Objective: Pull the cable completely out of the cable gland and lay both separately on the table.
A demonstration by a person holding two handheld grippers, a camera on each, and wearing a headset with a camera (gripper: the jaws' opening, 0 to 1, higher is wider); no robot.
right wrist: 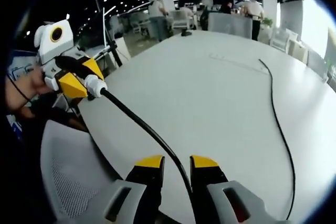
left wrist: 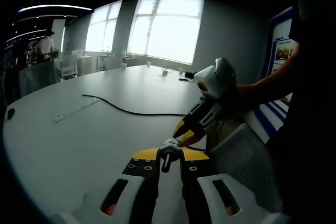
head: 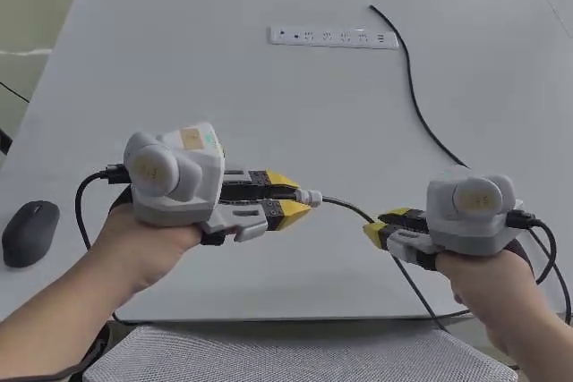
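My left gripper point(head: 300, 201) is shut on the small white-grey cable gland point(head: 309, 196), held just above the table near its front edge. The gland point(left wrist: 169, 149) sits between the yellow jaw tips of my left gripper point(left wrist: 169, 157). A black cable point(head: 351, 208) runs from the gland to my right gripper point(head: 378, 225), which is shut on it a short way along. The cable point(right wrist: 142, 124) passes between the jaws of my right gripper point(right wrist: 177, 162) and still enters the gland point(right wrist: 96, 86). Past the right gripper, the cable hangs down over the table edge.
A white power strip point(head: 333, 38) lies at the far middle of the grey table point(head: 224, 87), and its black cord point(head: 416, 105) trails toward the right. A dark mouse point(head: 29, 232) sits at the left edge. A mesh chair point(head: 269, 355) is just below the table's front edge.
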